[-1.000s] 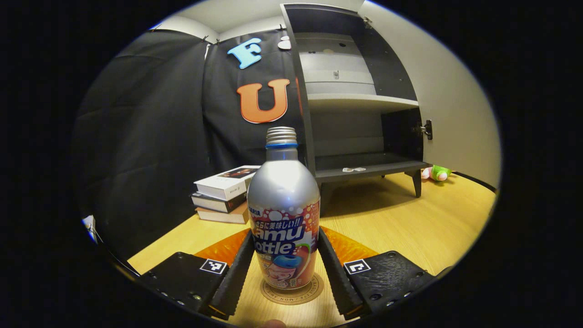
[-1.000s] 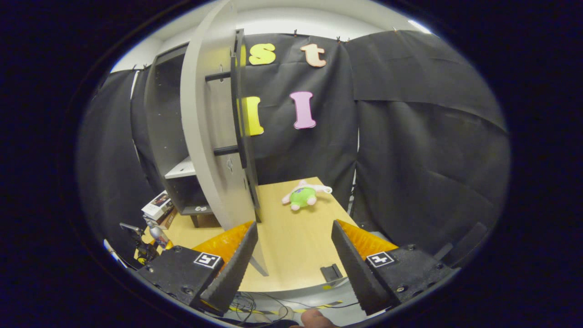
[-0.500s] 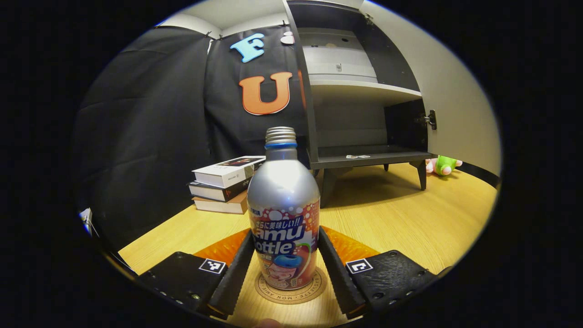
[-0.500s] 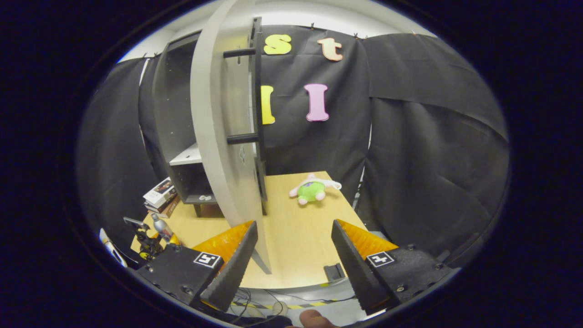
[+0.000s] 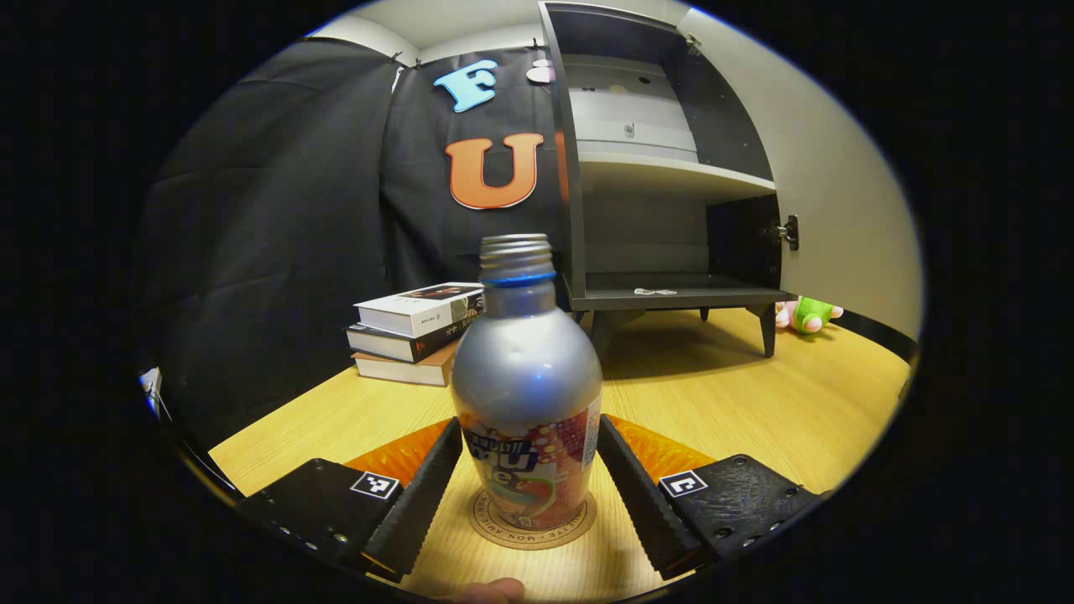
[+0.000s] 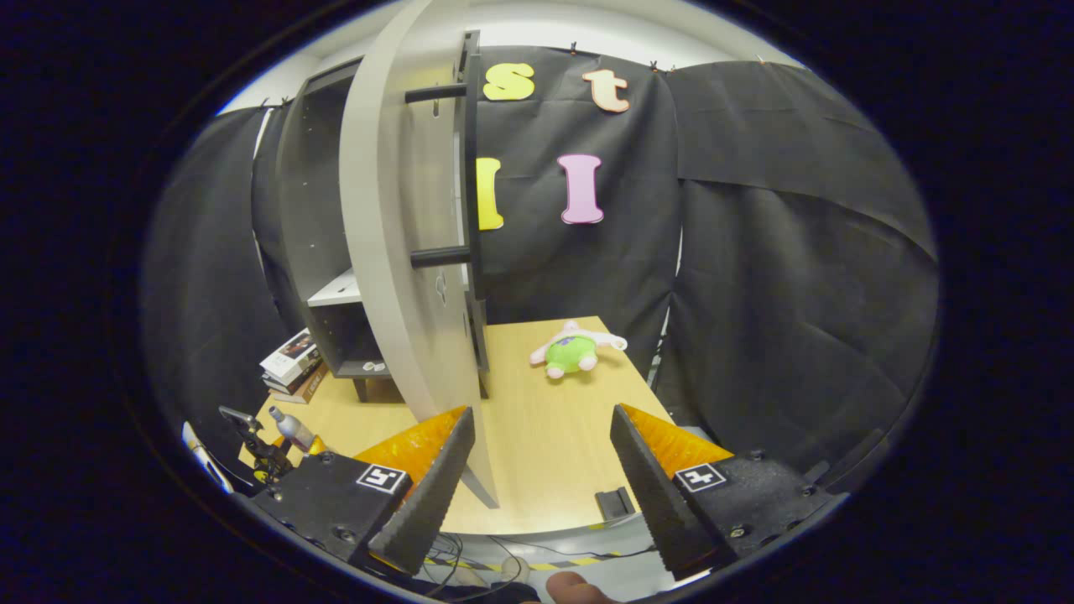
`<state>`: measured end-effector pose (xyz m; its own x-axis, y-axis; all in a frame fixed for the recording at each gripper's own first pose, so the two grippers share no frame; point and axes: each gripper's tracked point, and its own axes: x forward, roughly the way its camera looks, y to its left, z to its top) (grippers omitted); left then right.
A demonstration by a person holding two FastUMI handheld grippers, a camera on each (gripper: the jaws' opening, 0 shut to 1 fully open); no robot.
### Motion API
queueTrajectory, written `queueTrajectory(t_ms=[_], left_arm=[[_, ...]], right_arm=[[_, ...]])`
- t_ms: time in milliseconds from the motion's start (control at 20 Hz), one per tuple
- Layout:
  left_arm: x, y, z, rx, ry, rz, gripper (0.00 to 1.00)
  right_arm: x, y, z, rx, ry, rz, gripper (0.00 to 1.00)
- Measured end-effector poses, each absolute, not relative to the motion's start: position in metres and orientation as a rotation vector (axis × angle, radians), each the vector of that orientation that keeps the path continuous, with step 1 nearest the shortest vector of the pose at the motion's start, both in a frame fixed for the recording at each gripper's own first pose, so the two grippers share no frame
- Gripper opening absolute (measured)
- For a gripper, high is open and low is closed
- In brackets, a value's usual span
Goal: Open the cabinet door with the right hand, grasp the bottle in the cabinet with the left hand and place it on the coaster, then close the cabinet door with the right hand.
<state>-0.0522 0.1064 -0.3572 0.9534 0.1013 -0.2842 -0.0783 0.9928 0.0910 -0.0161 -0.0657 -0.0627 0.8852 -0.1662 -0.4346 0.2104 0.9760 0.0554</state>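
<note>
Standing upright on the round coaster, the bottle sits between the fingers of the left claw, which are spread a little wider than its body; a thin gap shows on each side, so neither finger presses on it. Left of the bottle, farther back on the wooden counter, lies a stack of books. Right of the books stands the cabinet, its lower compartment open and dark, with the cabinet door swung wide on its hinge at the far right and a green plush toy on the counter past the cabinet's leg.

In the right gripper view, the bottle shows small at the far left, with the left claw's body beside it. Next comes the cabinet, then the open door seen edge-on. The right claw hangs spread and holds nothing, its fingers near the door's lower corner. The plush toy lies on the counter beyond them
</note>
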Motion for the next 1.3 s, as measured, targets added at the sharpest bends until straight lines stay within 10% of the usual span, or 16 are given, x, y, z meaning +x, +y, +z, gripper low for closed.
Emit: queueTrajectory(t_ms=[450,1300], left_arm=[[-0.073,0.102,-0.311,0.138,0.309,0.069,0.97],[-0.041,-0.044,-0.038,0.079,0.132,-0.146,1.00]], right_arm=[[-0.013,-0.068,-0.061,0.075,0.401,-0.195,0.98],[0.020,-0.089,-0.004,0.216,0.154,0.006,1.00]])
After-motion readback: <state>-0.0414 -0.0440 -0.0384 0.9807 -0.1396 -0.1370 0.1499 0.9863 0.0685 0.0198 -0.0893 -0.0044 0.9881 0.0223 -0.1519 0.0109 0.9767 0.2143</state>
